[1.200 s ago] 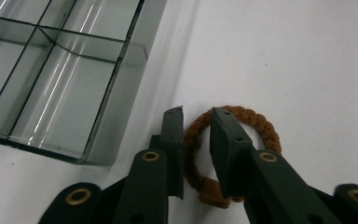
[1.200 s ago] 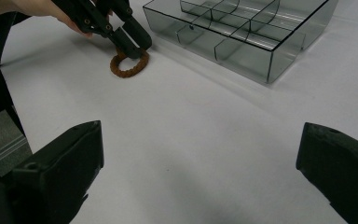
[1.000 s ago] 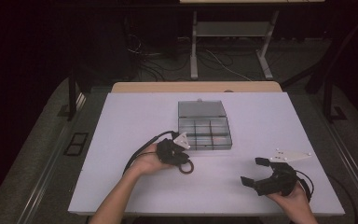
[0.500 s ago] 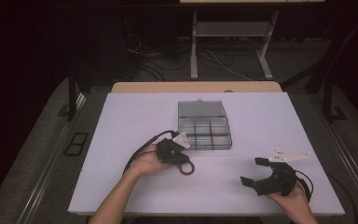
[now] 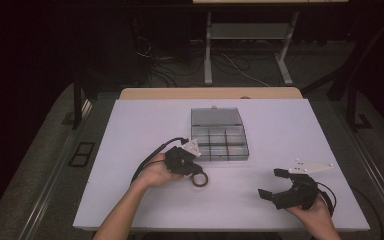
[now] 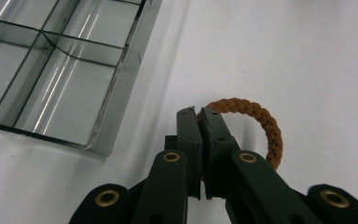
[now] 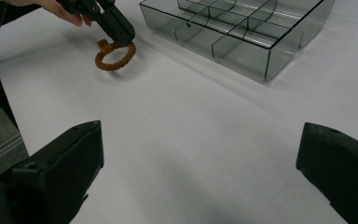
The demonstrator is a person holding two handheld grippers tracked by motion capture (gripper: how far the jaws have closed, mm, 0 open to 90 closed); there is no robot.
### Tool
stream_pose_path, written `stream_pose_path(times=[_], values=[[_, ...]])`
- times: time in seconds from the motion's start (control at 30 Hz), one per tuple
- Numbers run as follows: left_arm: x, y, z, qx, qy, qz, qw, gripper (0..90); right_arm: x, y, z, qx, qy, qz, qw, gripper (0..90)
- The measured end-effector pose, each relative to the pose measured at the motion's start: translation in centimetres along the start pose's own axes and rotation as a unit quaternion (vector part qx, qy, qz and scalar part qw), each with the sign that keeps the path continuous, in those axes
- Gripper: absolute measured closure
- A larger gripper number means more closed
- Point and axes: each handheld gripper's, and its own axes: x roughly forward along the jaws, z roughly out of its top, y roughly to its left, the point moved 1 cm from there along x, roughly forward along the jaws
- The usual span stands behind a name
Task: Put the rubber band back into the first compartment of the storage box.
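One brown braided ring (image 6: pixel 261 123) sits pinched in the left tool (image 6: pixel 199 122), jaws closed on its near side, lying on the white worktop (image 5: pixel 130 130) approx mid, just beside the clear divided box (image 5: pixel 219 136). Right tool (image 5: pixel 274 184) near front-right corner, jaws wide apart, holding nothing.

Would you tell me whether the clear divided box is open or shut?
Open: the box has its lid folded back flat behind it, and its compartments look empty.

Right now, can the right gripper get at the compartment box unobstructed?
Probably yes. The right gripper sits open on bare table, and nothing lies between it and the compartment box. The left gripper, shut on the brown ring, is off to the side.
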Motion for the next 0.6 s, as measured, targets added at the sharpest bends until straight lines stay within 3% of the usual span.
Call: stream_pose_path(times=[0.6], values=[[-3.1,0.3,1.6,0.012,-0.011,0.009,0.9998,85.9,-0.1,-0.1,0.0,-0.001,-0.002,-0.001,1.0000,0.9]])
